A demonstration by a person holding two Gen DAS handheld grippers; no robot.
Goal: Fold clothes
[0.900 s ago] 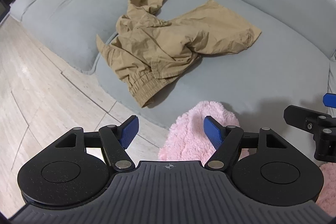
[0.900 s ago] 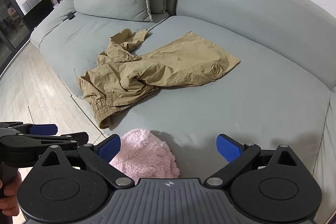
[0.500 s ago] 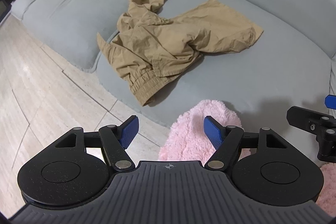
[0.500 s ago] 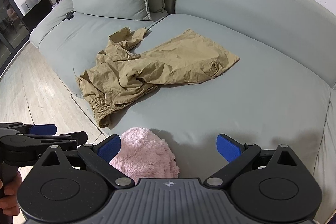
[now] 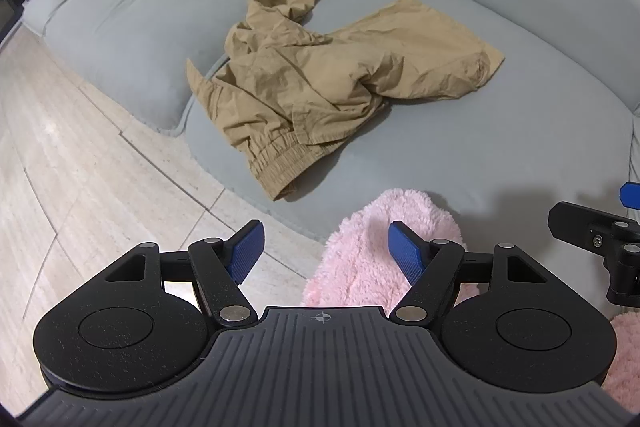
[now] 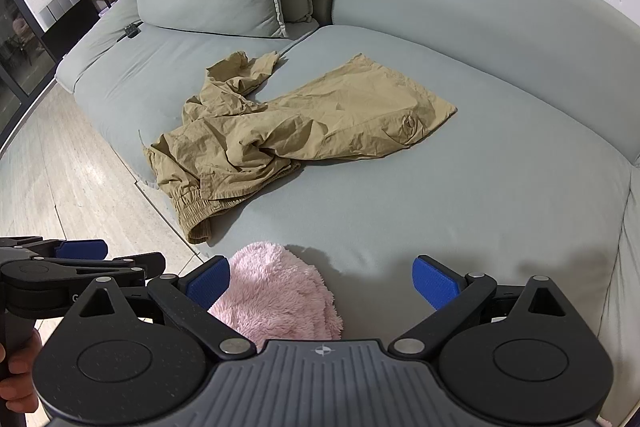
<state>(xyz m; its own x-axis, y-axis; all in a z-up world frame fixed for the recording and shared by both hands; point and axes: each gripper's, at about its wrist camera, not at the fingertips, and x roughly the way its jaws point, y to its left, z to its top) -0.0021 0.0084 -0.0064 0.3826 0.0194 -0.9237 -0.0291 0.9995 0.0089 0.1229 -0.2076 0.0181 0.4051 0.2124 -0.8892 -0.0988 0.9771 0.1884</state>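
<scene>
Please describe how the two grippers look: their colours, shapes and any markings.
Both the left gripper and the right gripper are matte black, with two round discs, angled linkage arms with silver pivots, ribbed blue finger pads, and a ribbed grey housing bearing a small crosshair mark.

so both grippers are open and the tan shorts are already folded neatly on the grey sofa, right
Not quite: the tan shorts lie crumpled and unfolded on the grey sofa, as the right wrist view shows. The left gripper and right gripper are indeed open.

Black grippers [image 5: 325,247]; blue-padded jaws
</scene>
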